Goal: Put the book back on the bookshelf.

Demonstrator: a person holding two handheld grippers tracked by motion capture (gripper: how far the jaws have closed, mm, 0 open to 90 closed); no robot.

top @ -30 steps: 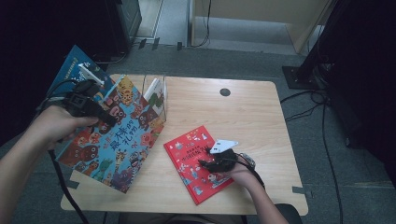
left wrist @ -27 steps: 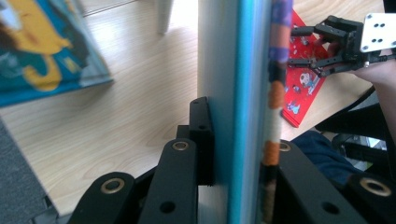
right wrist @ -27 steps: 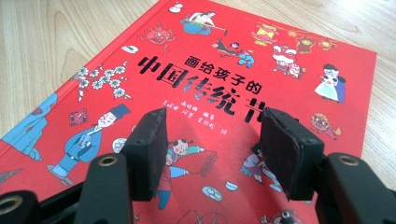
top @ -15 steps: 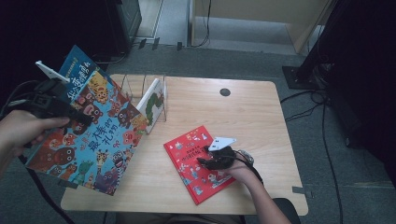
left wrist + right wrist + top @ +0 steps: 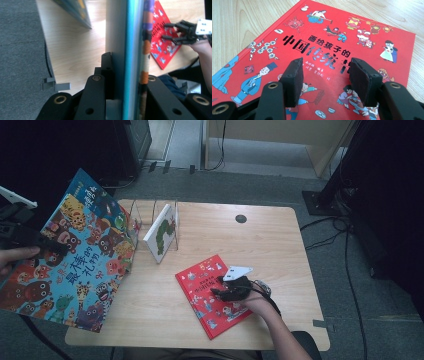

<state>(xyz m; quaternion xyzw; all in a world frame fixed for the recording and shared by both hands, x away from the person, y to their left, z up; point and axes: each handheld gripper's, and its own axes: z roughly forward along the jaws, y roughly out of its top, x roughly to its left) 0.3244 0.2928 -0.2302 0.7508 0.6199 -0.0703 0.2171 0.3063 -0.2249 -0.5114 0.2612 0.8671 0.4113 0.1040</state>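
A large blue picture book [image 5: 70,265], its cover crowded with cartoon animals, is held tilted in the air at the left edge of the wooden table [image 5: 280,235], overhanging the table's left side. The left gripper [image 5: 22,237], in a hand at the far left of the high view, pinches this book: in the left gripper view its two black jaws are pressed against either side of the book's edge [image 5: 132,50], which runs straight up between them.

Just right of the blue book, on the far left part of the table, stands a clear wire book rack [image 5: 150,220]. A white book with a green caterpillar on its cover [image 5: 161,232] leans upright in the rack.

Nearer the person and right of centre, a red picture book [image 5: 202,295] lies flat on the table, turned at an angle, with black Chinese characters and small costumed figures on the cover. The right gripper [image 5: 227,291] hovers low over the book's right part, held by a hand whose forearm comes in from the near edge. In the right gripper view its jaws are spread apart above the red cover [image 5: 352,30], with nothing pinched between the pads [image 5: 293,80]; whether the tips touch the cover cannot be told.

A small dark round hole [image 5: 241,218] sits in the far right part of the tabletop. Grey carpet [image 5: 320,165] surrounds the table, with black cables [image 5: 345,235] trailing on the right.
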